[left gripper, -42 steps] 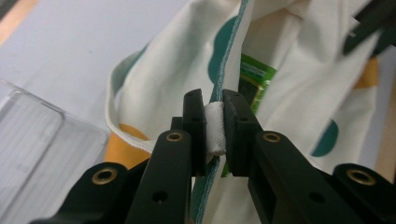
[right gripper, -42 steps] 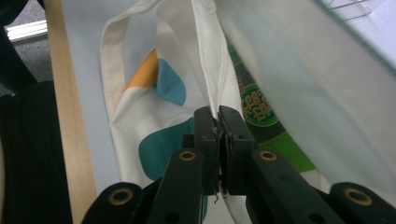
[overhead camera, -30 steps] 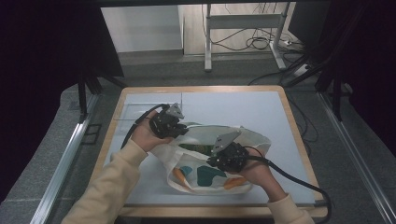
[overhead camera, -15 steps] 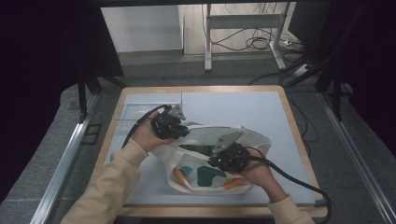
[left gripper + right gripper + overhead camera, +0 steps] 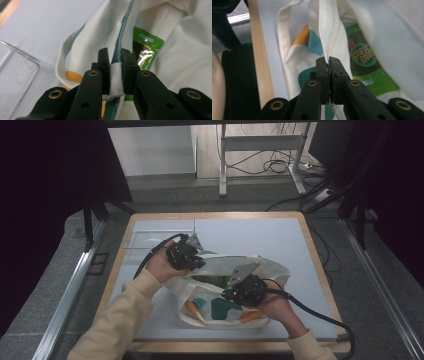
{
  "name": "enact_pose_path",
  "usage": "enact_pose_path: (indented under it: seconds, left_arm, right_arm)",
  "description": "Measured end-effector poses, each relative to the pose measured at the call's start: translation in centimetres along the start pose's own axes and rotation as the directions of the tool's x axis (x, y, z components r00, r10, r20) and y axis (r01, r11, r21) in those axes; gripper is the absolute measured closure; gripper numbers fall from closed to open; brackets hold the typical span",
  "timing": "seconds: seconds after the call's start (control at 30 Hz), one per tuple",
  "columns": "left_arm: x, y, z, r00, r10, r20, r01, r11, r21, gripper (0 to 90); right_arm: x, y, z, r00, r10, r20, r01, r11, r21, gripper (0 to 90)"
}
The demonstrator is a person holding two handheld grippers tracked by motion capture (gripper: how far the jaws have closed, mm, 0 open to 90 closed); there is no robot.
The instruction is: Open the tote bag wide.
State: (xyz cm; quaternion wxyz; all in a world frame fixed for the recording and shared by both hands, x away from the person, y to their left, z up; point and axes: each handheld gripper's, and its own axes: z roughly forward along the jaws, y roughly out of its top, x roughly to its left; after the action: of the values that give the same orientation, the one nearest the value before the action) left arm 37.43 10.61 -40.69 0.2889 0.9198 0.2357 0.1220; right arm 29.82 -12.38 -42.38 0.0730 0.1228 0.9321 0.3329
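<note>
A white cloth bag (image 5: 215,312) with teal and orange prints lies on the blue-grey table top, its mouth held apart. My left gripper (image 5: 197,262) is shut on the bag's far, teal-trimmed rim (image 5: 125,25); the cloth is pinched between the pads of that gripper (image 5: 115,53). My right gripper (image 5: 235,287) is shut on the near white rim (image 5: 328,30), with the seam rising from its jaw tips (image 5: 328,60). Inside the bag sits a green packet (image 5: 207,280), also visible past the left jaws (image 5: 146,47) and beside the right jaws (image 5: 364,65).
A clear plastic container (image 5: 145,240) lies flat at the table's back left, near my left gripper (image 5: 17,70). The table has a wooden border (image 5: 215,215), close beside the bag on the near side (image 5: 262,62). Black cables trail from both grippers.
</note>
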Motion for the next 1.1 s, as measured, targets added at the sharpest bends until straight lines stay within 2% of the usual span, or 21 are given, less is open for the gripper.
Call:
enact_pose_path:
  seconds: [0.23, 0.33, 0.43, 0.57, 0.77, 0.83, 1.1]
  left_arm:
    - [1.4, 0.6, 0.2, 0.9982, -0.022, -0.055, 0.022, 0.9997, -0.008, 81.4]
    - [1.9, 0.8, 0.3, 0.9958, -0.053, -0.075, 0.051, 0.9983, -0.029, 81.4]
    - [2.4, 0.9, 0.7, 0.9916, -0.079, -0.103, 0.075, 0.9963, -0.041, 81.4]
    - [2.9, 1.2, 1.4, 0.9861, -0.093, -0.138, 0.088, 0.9952, -0.043, 81.6]
    - [4.1, 1.3, 1.9, 0.9759, -0.136, -0.17, 0.127, 0.9899, -0.064, 81.7]
    - [4.5, 1.3, 2.2, 0.9729, -0.163, -0.164, 0.152, 0.9854, -0.076, 81.7]
    - [5.5, 1.4, 3.0, 0.9657, -0.193, -0.173, 0.184, 0.9807, -0.066, 81.7]
  right_arm:
    - [1.1, -0.3, -0.1, 0.9997, -0.015, -0.021, 0.015, 1.0, 0.015, 85.4]
    - [1.6, -0.4, 0.0, 0.9991, -0.024, -0.034, 0.024, 0.999, 0.023, 85.4]
    - [2.0, -0.6, 0.1, 0.9986, -0.028, -0.046, 0.029, 0.999, 0.028, 85.4]
    - [2.1, -1.2, 0.7, 0.9977, -0.017, -0.065, 0.019, 0.999, 0.037, 85.4]
    - [2.4, -1.6, 1.3, 0.9956, -0.013, -0.093, 0.018, 0.998, 0.053, 85.5]
    - [2.6, -1.9, 1.5, 0.9945, -0.016, -0.103, 0.022, 0.998, 0.062, 85.5]
    - [3.2, -3.2, 2.5, 0.9899, -0.015, -0.141, 0.027, 0.996, 0.083, 85.4]
